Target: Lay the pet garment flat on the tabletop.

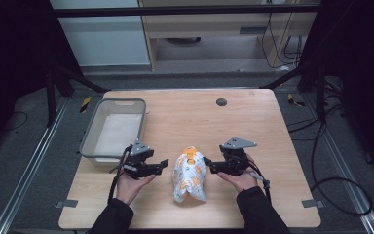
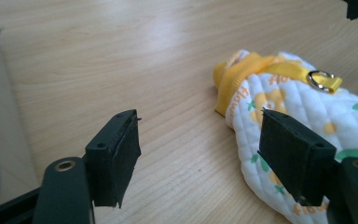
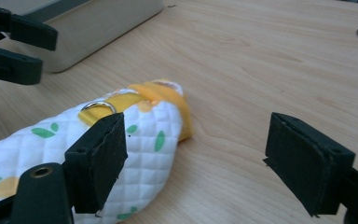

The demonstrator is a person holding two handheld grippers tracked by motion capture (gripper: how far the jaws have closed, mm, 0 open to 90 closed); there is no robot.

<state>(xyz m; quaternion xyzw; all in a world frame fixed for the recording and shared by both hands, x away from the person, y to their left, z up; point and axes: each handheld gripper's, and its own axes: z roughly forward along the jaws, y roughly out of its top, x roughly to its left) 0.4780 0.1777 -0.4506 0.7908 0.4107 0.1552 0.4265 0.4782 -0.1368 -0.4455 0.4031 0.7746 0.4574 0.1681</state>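
both our hands sit low; left gripper [image 1: 161, 163] and right gripper [image 1: 209, 165] gape, released, flanking the quilted mitt [image 1: 189, 176]. we should close in squarely, probably on its yellow band [image 2: 242, 74].

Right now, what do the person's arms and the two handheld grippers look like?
Dark long sleeves cover both forearms. Each black two-jaw gripper, left and right, carries a grey three-cornered plate on top and trails a black cable. The jaws end in flat, black rectangular pads.

I see the table [image 1: 185, 117] evenly lit from above in the high view — the surroundings fall off to near black. Shadows stay soft and short. In both gripper views the near jaws look slightly blurred — the wood grain far off softens too.
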